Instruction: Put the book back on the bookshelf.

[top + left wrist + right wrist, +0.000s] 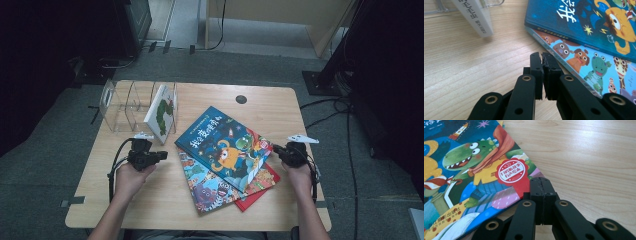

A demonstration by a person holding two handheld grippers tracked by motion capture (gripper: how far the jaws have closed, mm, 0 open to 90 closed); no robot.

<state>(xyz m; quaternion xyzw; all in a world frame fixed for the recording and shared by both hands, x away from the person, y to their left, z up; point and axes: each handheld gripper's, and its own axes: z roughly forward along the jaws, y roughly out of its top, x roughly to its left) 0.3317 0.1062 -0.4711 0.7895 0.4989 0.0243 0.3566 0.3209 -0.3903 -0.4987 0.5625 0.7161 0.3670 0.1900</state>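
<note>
High view: left tool [161, 154] and right tool [275, 148] flank the blue book [225, 145] topping the mid-worktop [280, 107] stack. Left gripper view: jaws together, empty, beside the stack's near corner. Right gripper view: jaws together at the blue book's corner; approach step, opening needed next.

On the wooden table [280, 105], a clear acrylic book rack [122, 102] stands at the far left corner. A white picture book [161, 112] leans in the rack's right compartment. A dark round grommet [241, 99] sits right of the rack.
</note>
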